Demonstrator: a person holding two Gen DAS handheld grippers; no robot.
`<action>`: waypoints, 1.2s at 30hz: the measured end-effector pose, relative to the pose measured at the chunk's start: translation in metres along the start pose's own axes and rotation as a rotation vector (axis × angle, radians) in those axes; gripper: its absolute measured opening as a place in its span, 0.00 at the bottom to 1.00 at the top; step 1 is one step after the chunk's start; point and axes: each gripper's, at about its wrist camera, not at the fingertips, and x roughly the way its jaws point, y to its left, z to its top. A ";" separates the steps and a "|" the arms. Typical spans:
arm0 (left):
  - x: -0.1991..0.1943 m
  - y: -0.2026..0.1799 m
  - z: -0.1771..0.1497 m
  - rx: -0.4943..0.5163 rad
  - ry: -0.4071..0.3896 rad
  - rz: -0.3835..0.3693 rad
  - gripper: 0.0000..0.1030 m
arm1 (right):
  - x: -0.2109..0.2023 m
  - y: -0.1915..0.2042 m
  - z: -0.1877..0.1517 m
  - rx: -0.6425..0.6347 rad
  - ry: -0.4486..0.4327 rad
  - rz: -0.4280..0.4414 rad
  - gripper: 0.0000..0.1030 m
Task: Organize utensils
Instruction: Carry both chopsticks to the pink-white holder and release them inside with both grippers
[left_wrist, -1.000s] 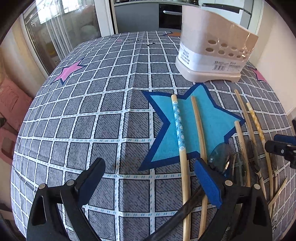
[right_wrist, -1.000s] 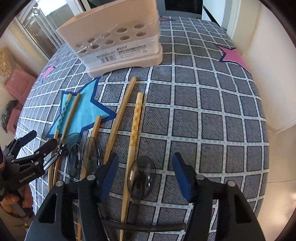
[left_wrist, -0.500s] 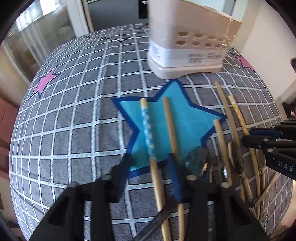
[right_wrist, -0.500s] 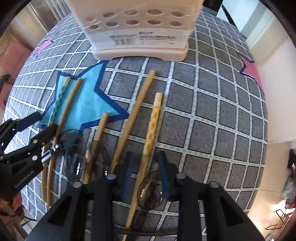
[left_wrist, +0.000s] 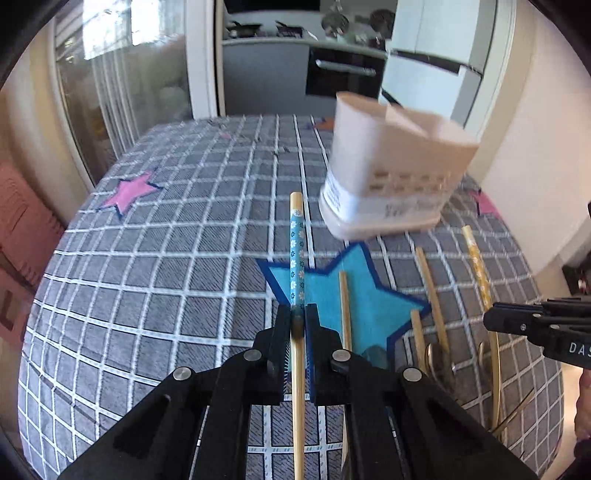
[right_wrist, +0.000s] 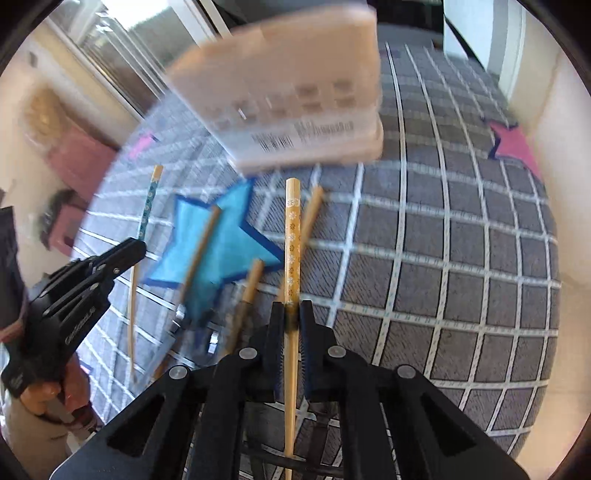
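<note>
My left gripper (left_wrist: 297, 314) is shut on a bamboo spoon handle with a blue flowered band (left_wrist: 296, 254), lifted off the cloth and pointing at the pale utensil holder (left_wrist: 391, 184). My right gripper (right_wrist: 291, 310) is shut on a bamboo spoon handle with an orange flowered band (right_wrist: 291, 236), also raised and pointing at the holder (right_wrist: 291, 110). Three plain bamboo handles (left_wrist: 344, 310) still lie on the cloth by the blue star (left_wrist: 369, 295). In the right wrist view the left gripper (right_wrist: 122, 254) shows at the left with its blue handle (right_wrist: 147, 206).
The table carries a grey checked cloth (left_wrist: 166, 258) with pink stars (left_wrist: 129, 192). The right gripper body (left_wrist: 535, 325) shows at the right edge of the left wrist view. A wall (left_wrist: 535, 147) stands close on the right. Kitchen units (left_wrist: 295, 74) lie beyond the table.
Both grippers have closed on their spoon handles and lifted them off the cloth. Both cameras have tipped up, so the holder now sits higher and looks blurred.
</note>
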 end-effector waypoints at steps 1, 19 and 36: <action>-0.006 0.000 0.002 -0.005 -0.021 0.000 0.37 | -0.008 0.001 0.000 -0.011 -0.033 0.014 0.08; -0.116 -0.029 0.114 -0.062 -0.392 -0.083 0.37 | -0.129 0.008 0.076 -0.094 -0.418 0.059 0.08; -0.035 -0.055 0.213 -0.101 -0.510 -0.045 0.37 | -0.100 0.021 0.192 -0.201 -0.690 -0.049 0.08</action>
